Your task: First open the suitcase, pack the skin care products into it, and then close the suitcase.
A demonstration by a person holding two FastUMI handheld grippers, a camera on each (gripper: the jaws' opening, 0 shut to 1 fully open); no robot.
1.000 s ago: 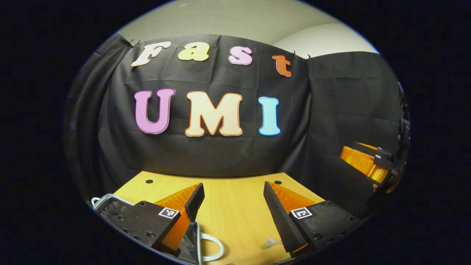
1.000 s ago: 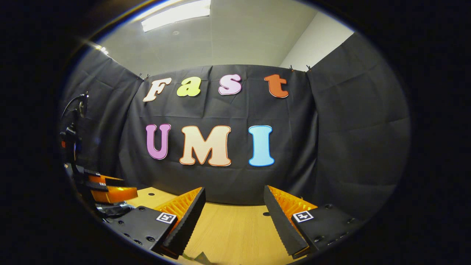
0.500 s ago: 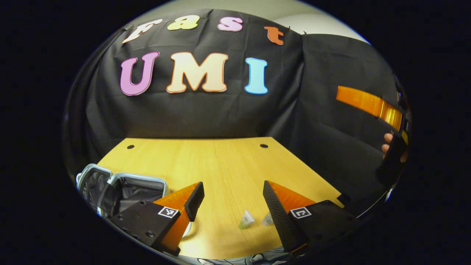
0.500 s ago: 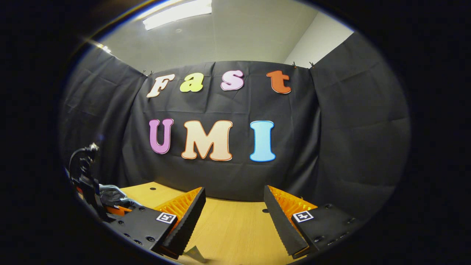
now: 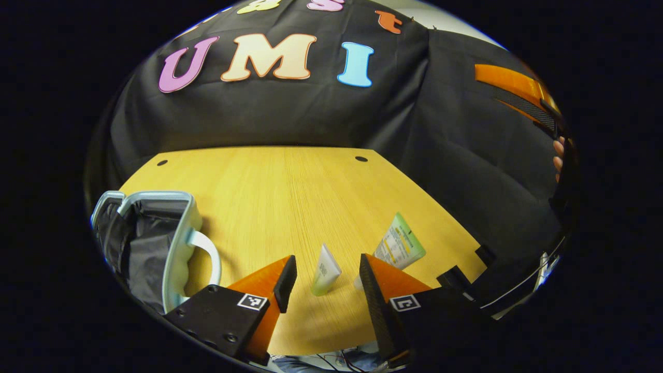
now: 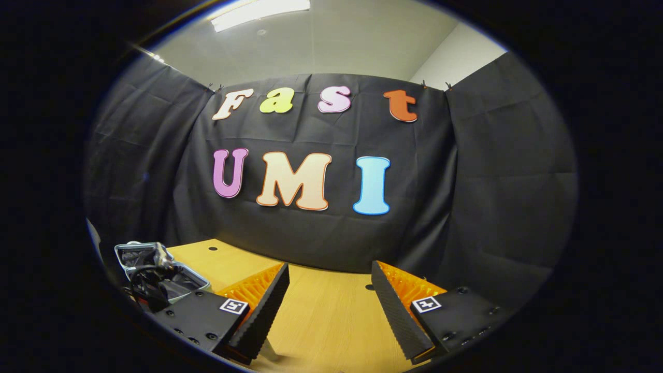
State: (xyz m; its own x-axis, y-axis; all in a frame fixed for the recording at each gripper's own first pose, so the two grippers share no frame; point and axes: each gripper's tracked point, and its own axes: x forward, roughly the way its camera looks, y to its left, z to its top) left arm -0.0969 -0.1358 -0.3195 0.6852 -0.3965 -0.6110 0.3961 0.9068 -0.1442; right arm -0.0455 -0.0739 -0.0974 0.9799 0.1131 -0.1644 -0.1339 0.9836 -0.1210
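Note:
The small suitcase (image 5: 178,235) lies open at the table's left, with a pale blue rim, dark lining and a curved handle (image 5: 210,251). Two skin care tubes rest on the wood: a small white and green tube (image 5: 325,269) and a larger green and white tube (image 5: 400,244). My left gripper (image 5: 326,282) hovers open just short of the small tube, which shows between its fingers, untouched. My right gripper (image 6: 330,303) is open and held high above the table; the suitcase (image 6: 181,282) sits far to its left. It also appears as an orange right gripper (image 5: 518,90) held by a hand (image 5: 558,154).
The wooden table (image 5: 290,191) has two small holes near its far edge and ends at the black cloth wall. Its right edge runs diagonally past the larger tube. A dark cabled device (image 6: 147,290) sits beside the suitcase in the right gripper view.
My left gripper has tipped down toward the table, bringing both tubes and the open suitcase into view, and its fingers have narrowed a little. My right gripper has barely shifted.

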